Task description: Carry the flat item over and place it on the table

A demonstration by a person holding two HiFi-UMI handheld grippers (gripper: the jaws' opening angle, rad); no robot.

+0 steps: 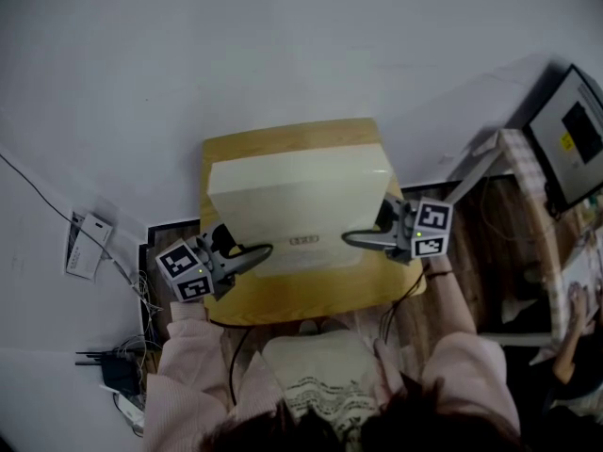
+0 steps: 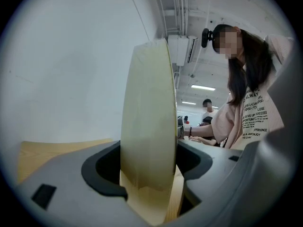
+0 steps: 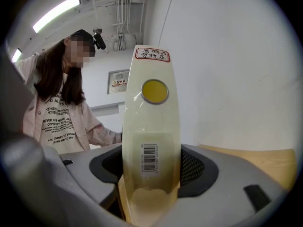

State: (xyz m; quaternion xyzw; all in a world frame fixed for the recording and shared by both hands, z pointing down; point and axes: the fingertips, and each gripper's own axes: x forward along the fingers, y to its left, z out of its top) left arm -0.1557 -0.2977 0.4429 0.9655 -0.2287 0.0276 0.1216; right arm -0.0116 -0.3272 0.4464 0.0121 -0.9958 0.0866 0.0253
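Note:
A flat white box (image 1: 297, 201) lies level over a small wooden table (image 1: 311, 301) in the head view. My left gripper (image 1: 259, 252) is shut on its left end and my right gripper (image 1: 353, 240) on its right end. In the left gripper view the box's pale edge (image 2: 149, 117) stands between the grey jaws of the left gripper (image 2: 147, 174), both pressing on it. The right gripper view shows the box's end (image 3: 151, 141) with a barcode, a yellow round sticker and a red-bordered label, clamped in the right gripper (image 3: 151, 174). Whether the box touches the tabletop I cannot tell.
Cables and a power strip (image 1: 118, 370) lie on the floor at the left, near a white card (image 1: 87, 246). Another desk with a monitor (image 1: 570, 135) stands at the right, with a person's hand (image 1: 575, 309) beside it. A white wall (image 2: 71, 70) runs behind the table.

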